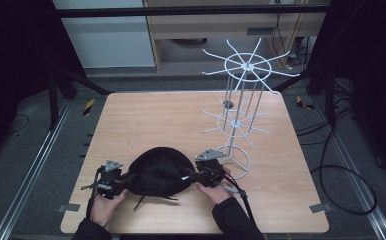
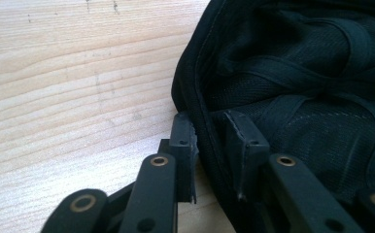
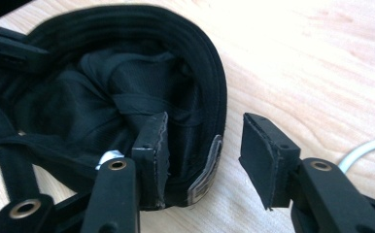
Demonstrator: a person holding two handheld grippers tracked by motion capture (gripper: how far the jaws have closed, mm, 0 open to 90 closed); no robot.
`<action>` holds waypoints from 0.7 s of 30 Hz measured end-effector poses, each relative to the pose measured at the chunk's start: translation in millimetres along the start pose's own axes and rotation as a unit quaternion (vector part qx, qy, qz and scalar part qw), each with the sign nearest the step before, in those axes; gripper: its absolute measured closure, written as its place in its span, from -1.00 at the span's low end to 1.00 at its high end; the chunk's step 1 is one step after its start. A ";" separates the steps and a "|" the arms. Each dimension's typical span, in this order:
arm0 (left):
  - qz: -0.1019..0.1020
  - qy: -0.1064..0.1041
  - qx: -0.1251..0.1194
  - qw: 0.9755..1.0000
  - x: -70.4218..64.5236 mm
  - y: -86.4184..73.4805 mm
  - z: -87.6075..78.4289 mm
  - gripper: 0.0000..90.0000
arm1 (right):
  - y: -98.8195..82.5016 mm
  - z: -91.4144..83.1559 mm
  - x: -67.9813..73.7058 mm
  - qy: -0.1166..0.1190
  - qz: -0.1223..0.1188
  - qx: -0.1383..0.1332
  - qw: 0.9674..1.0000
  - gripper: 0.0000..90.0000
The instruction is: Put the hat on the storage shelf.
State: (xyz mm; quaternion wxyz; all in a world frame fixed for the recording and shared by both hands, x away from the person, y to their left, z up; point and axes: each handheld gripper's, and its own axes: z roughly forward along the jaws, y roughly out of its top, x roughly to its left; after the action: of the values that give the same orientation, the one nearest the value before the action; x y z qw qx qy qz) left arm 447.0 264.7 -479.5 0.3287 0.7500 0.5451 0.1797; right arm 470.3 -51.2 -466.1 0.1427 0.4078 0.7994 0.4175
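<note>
A pale wooden table [image 1: 146, 120] stands in a dim room, dark floor and cables around it, with a white wire display rack [image 1: 241, 115] rising on its far right side. Near the front edge lies a black hat [image 1: 158, 172], upside down with its lining and inner straps showing, and the person has a gripper at either side of it.

The left gripper [image 2: 212, 145] has its jaws narrowed around the hat's left rim; the pads look to be pressing the fabric edge, though the dark cloth makes that hard to judge. The right gripper [image 3: 205, 145] stands partly open, one jaw inside the hat and the other outside, with the rim and its small sewn label [image 3: 206, 170] between them, a clear gap to the outer pad.

If the hat is lifted now, only one side seems held, so it could swing, fold and slip. A shallow bite on soft cloth could pull free, and the dangling strap may snag the rack's arms.
</note>
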 end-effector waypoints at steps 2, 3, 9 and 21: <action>0.001 0.000 0.002 1.000 0.3 -0.4 0.1 0.67 | -2.4 3.3 -0.8 0.001 -0.002 0.011 1.000 0.26; 0.001 -0.001 0.002 1.000 0.3 -0.5 0.1 0.68 | -3.8 5.1 -0.8 0.001 -0.004 0.014 1.000 0.29; 0.001 -0.003 0.003 1.000 -0.3 -1.1 -0.2 0.72 | -10.2 15.2 0.8 0.008 -0.003 0.042 0.999 0.53; -0.011 -0.010 -0.014 1.000 -7.2 0.4 0.7 0.73 | 2.6 -20.2 25.2 0.033 -0.058 -0.042 0.997 0.82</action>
State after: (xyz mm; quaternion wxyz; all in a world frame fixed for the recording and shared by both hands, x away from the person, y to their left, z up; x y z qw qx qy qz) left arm 445.3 257.7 -479.1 0.3465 0.7411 0.5476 0.1756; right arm 444.4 -42.1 -448.9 0.1577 0.3404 0.8077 0.4549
